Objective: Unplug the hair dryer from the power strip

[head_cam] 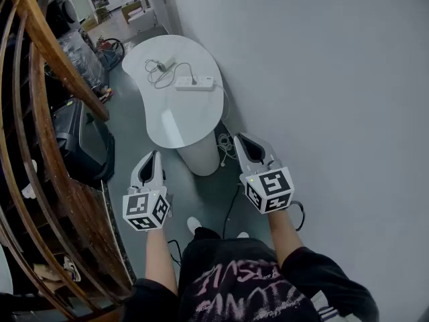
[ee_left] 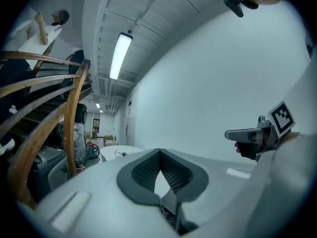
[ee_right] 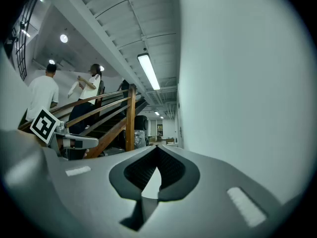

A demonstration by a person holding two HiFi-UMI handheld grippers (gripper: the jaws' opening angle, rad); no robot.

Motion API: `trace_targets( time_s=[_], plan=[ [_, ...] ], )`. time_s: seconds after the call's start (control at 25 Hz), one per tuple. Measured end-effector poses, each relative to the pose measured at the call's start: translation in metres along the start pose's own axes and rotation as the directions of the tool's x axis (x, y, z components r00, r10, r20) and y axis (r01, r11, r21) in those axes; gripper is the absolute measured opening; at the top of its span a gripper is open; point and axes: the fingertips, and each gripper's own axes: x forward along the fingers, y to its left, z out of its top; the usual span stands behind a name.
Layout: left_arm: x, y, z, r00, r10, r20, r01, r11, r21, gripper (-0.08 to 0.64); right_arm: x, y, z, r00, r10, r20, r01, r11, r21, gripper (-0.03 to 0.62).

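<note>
Ahead, power strip (head_cam: 195,83) near table (head_cam: 182,122) edge

The white table (head_cam: 181,123) stands in a narrow lane; a bare wall (head_cam: 322,79) runs close on its right, and a wooden stair railing (head_cam: 40,99) and a black case (head_cam: 80,146) crowd its left. The near half of the tabletop is bare and the air above it open; on the far half the power strip (head_cam: 194,83) lies crosswise, with the hair dryer (head_cam: 164,64) and its loose cord (head_cam: 161,78) just beside it on the left.
</note>
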Motion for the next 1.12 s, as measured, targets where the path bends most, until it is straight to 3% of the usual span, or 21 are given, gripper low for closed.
trace_targets(
  time_s=[0.44,0.6,1.12],
  plan=[
    [0.029,0.025,-0.016,0.999,-0.025,-0.035,0.025,1.000,-0.001,0.001,0.041,-0.001,-0.019,0.999,-0.012,-0.033,0.012,1.000,0.018,0.009],
    [0.050,0.038,-0.019,0.998,-0.042,-0.043,0.042,0.999,-0.004,0.001,0.061,-0.002,-0.018,1.000,-0.015,-0.006,0.016,1.000,0.019,0.009],
    [0.129,0.110,-0.033,0.992,-0.102,-0.076,0.100,0.995,-0.029,0.001,0.160,-0.010,-0.035,0.996,-0.080,-0.042,0.082,0.996,0.043,0.025]
  ],
)
